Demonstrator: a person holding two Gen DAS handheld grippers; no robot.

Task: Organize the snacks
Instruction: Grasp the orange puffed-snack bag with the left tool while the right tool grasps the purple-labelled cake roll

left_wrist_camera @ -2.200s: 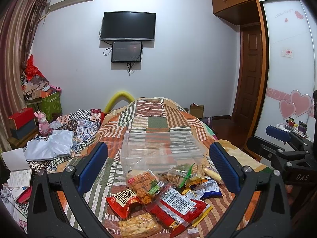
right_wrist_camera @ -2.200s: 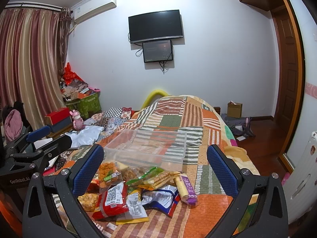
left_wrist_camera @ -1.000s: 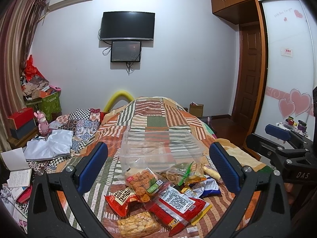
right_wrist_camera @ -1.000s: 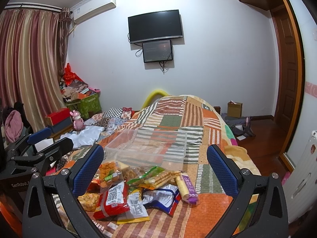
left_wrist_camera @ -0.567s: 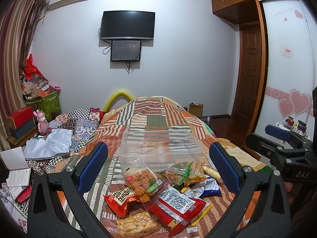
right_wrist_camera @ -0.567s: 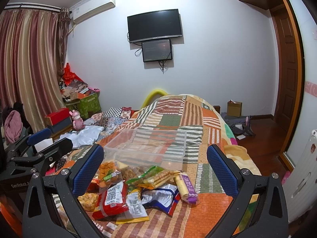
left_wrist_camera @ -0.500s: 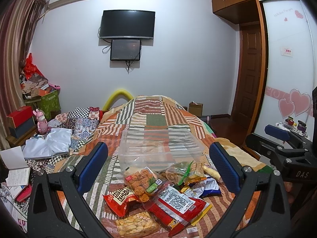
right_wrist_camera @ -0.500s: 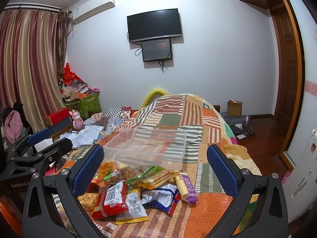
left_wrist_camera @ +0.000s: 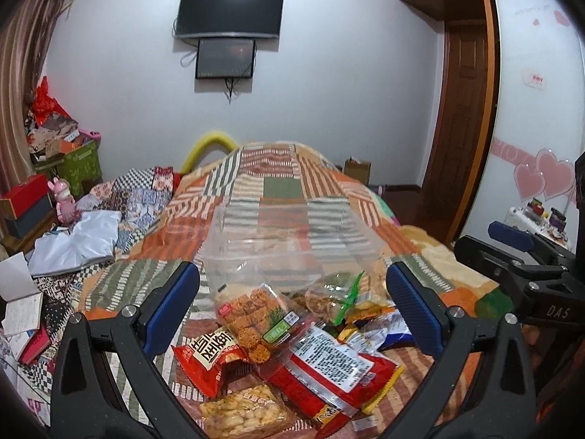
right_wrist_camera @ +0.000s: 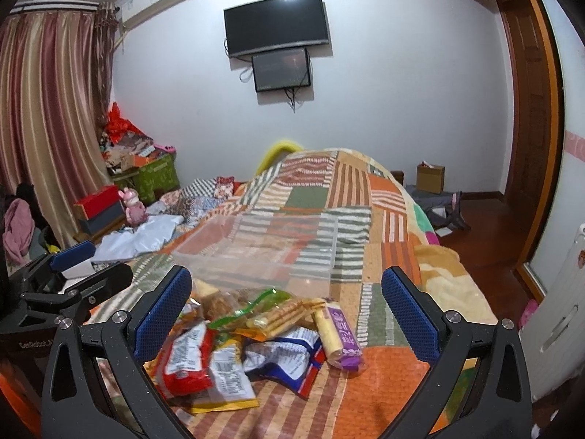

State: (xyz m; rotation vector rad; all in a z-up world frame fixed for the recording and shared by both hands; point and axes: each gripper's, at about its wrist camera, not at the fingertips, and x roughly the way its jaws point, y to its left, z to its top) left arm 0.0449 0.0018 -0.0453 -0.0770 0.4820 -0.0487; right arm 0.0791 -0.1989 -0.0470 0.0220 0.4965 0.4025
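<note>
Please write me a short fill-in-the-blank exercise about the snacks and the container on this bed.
1. The clear plastic bin holds ____ snacks.
2. The snack pile lies on the ____.
3. Both the left gripper and the right gripper are ____.

Missing words: no; bed; open

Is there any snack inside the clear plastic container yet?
No, the clear container sits empty on the quilt, with the snack packets piled in front of it.

Bed with patchwork quilt (left_wrist_camera: 281,186) carries clear plastic bin (left_wrist_camera: 289,241); snack packets (left_wrist_camera: 329,358) heaped just before it; white cloth (left_wrist_camera: 84,234) at quilt's left.
</note>
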